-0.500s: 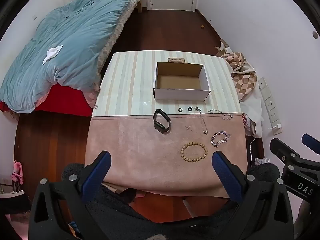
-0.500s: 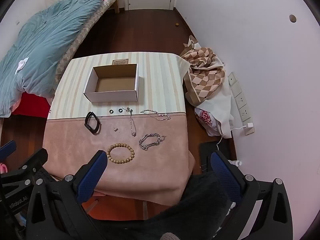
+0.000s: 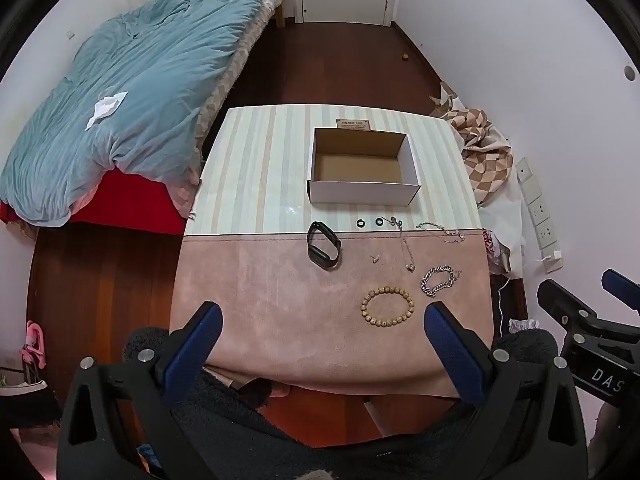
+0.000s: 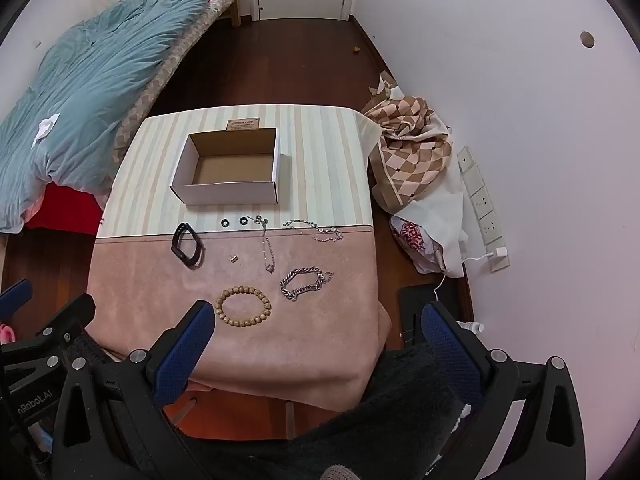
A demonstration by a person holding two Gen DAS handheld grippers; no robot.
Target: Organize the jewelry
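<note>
An open white cardboard box (image 3: 362, 193) (image 4: 228, 194) stands empty on the striped far half of the table. Jewelry lies in front of it: a black band (image 3: 323, 245) (image 4: 187, 245), two small black rings (image 3: 369, 222) (image 4: 234, 222), a thin necklace (image 3: 405, 245) (image 4: 267, 247), a fine chain (image 3: 442, 230) (image 4: 314, 231), a silver chain bracelet (image 3: 439, 280) (image 4: 305, 283) and a wooden bead bracelet (image 3: 387, 306) (image 4: 243, 306). My left gripper (image 3: 322, 350) is open and empty above the near table edge. My right gripper (image 4: 318, 346) is open and empty, near the table's front right corner.
A pink cloth (image 3: 280, 300) covers the near half of the table. A bed with a blue duvet (image 3: 120, 120) is at the left. A checked bag (image 4: 412, 156) and wall sockets (image 4: 482, 200) are at the right. A tiny metal piece (image 3: 375, 258) lies on the cloth.
Both views have shifted very slightly; the jewelry and box have not moved and both grippers stay open.
</note>
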